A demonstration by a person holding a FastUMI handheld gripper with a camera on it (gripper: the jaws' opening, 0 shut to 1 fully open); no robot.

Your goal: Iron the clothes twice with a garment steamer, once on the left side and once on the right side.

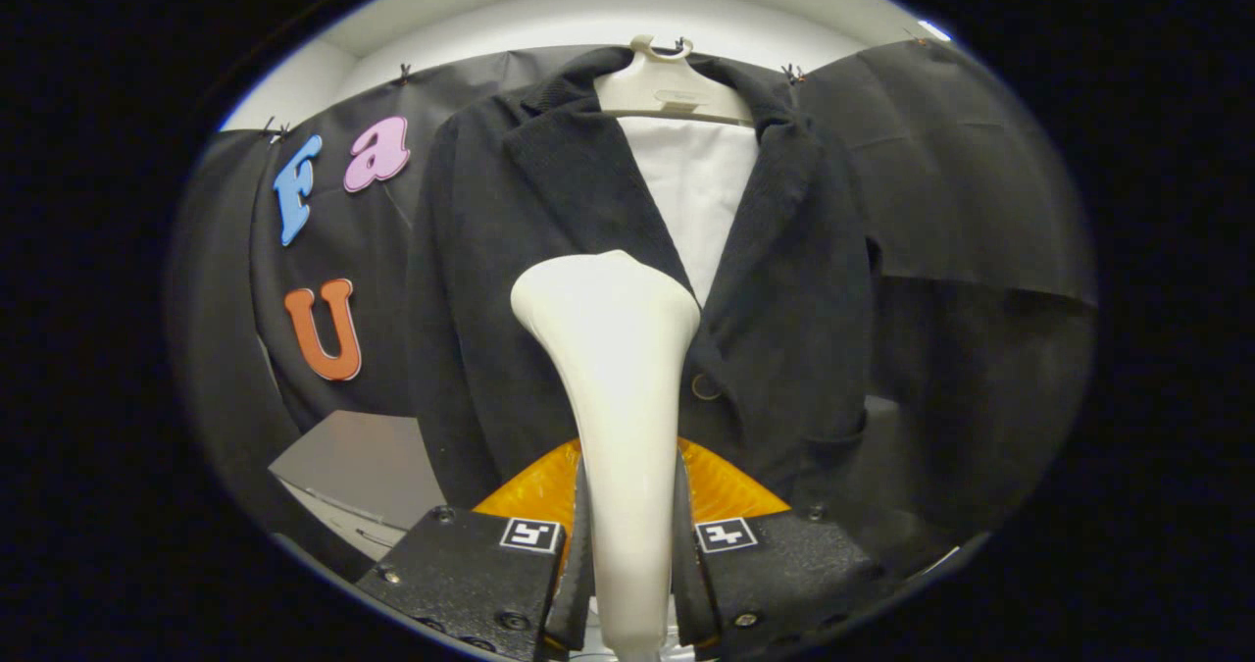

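Gripper [627,554] closed on the steamer [613,387], both fingers [578,564] pressed against its narrow handle, nothing else held. Steamer standing upright between the fingers, long axis running straight up from the grip, wide head at the top and turned forward toward the jacket [510,280]. Head level with the lapels, just left of the open front where the white lining [696,191] shows, and above the button [704,385]. Touching the cloth or just shy of it: cannot tell from here.

Jacket hanging on a pale hanger [667,88] against the dark booth wall, front facing the steamer, bright orange piece [534,490] showing behind the fingers, a grey surface [353,456] low to the left.

Probably lined up for a pass on one front panel (which of the two passes, impossible to say). To do it well: head kept flat and square to the cloth, handle kept vertical, one slow even stroke along the panel's length, clear of the lapel edge and button so nothing snags or bunches. Firm grip needed, since the smooth tapered handle looks apt to slip or twist.
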